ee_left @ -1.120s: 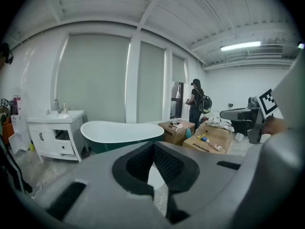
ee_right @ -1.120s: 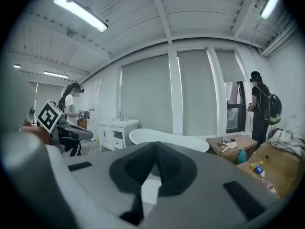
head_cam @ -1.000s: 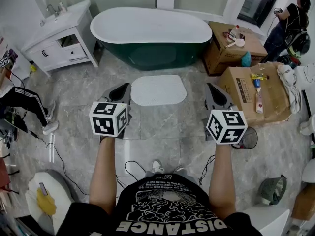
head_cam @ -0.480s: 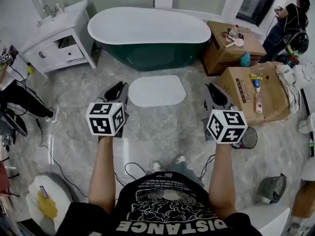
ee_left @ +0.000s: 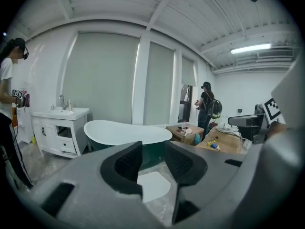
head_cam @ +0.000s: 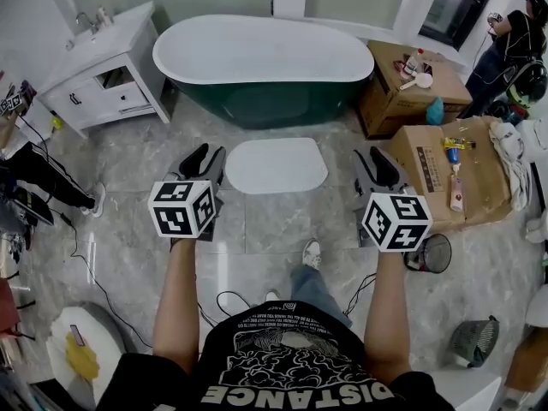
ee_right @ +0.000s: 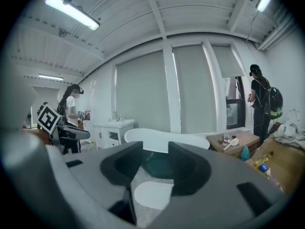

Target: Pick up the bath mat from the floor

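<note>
Flanking the bath mat (head_cam: 276, 165), left tool (head_cam: 209, 151), right tool (head_cam: 373, 154) gape; shirt (head_cam: 291, 362): "DISTANCE".

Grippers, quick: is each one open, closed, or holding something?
Left gripper: open, holding nothing.
Right gripper: open, holding nothing.

A: How's the feed, lighting-wise?
B: Bright and even. I see ceiling tube lights (ee_right: 72, 12) in both gripper views, a bit blown out. Head view's sharp, soft shadows only, mild sheen on the floor tiles (head_cam: 257, 229). White bath mat (head_cam: 276, 165) keeps its edges.
A: Distortion?
B: Heavy fisheye on gripper cams, black corners, close foreground soft.
</note>
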### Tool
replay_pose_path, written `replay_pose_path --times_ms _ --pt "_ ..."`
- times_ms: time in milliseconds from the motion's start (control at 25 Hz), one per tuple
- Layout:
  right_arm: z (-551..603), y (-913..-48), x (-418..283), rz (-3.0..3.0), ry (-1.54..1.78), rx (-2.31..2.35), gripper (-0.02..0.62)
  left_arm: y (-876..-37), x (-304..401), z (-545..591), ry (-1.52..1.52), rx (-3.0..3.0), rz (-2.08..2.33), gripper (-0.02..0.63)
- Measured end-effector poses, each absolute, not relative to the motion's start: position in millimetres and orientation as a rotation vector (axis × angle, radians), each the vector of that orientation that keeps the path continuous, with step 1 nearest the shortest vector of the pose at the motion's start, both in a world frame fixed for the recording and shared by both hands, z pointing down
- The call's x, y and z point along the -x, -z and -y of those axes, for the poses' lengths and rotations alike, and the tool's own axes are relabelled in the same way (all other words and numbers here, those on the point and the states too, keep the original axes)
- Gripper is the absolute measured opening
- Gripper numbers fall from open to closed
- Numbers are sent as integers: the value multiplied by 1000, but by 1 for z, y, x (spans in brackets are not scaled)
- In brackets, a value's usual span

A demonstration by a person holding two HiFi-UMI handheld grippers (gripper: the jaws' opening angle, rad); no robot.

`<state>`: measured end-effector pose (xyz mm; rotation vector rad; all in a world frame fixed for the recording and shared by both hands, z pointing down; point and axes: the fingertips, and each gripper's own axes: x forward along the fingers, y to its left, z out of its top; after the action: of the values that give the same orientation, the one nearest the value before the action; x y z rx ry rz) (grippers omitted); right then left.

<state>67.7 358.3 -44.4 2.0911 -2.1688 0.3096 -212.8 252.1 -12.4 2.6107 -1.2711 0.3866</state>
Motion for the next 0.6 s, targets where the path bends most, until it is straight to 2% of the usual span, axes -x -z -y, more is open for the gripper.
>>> replay_pose_path --times_ms 80,600 --pt "-344 40 -78 2173 -308 -2082 176 10 206 -240 -373 -2598 1292 172" --pt "-226 20 -170 2228 -388 -1979 230 4 144 -143 -400 -2503 1418 218"
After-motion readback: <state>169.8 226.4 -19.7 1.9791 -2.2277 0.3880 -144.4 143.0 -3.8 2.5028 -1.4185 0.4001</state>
